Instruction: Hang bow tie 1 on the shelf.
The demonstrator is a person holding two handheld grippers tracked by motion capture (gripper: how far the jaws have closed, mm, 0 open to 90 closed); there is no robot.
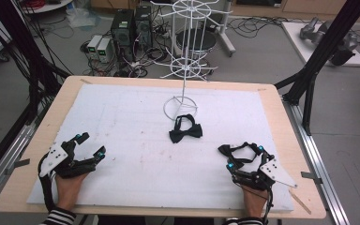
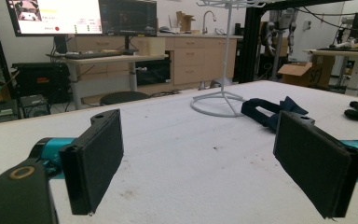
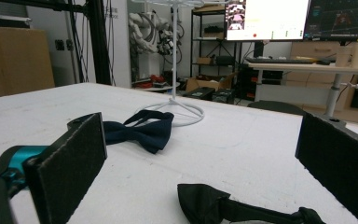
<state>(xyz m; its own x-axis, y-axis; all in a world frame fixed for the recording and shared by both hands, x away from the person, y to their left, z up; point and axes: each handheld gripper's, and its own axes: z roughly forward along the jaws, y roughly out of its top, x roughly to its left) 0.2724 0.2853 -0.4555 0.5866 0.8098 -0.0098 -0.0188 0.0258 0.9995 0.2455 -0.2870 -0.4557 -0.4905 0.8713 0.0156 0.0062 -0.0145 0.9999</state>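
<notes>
Now a black bow tie (image 1: 236,151) is being straddled on the white mat (image 1: 136,140) by the right gripper (image 1: 244,156), jaws spread wide, nothing gripped. Another bow tie (image 1: 185,130) is lying by the white wire rack (image 1: 187,61). Meanwhile, the left gripper (image 1: 90,144) is being held open, empty.

Both tools, left tool (image 1: 89,144) and right tool (image 1: 244,155), are black with teal tips, grey plates, trailing cables; striped sleeves.

Two bow ties, one rack, two claws

One dark bow tie (image 1: 185,129) lies by the white wire rack (image 1: 186,61), and a second bow tie (image 1: 239,152) lies by the right claw (image 1: 245,156); the left claw (image 1: 90,144) makes two.
</notes>
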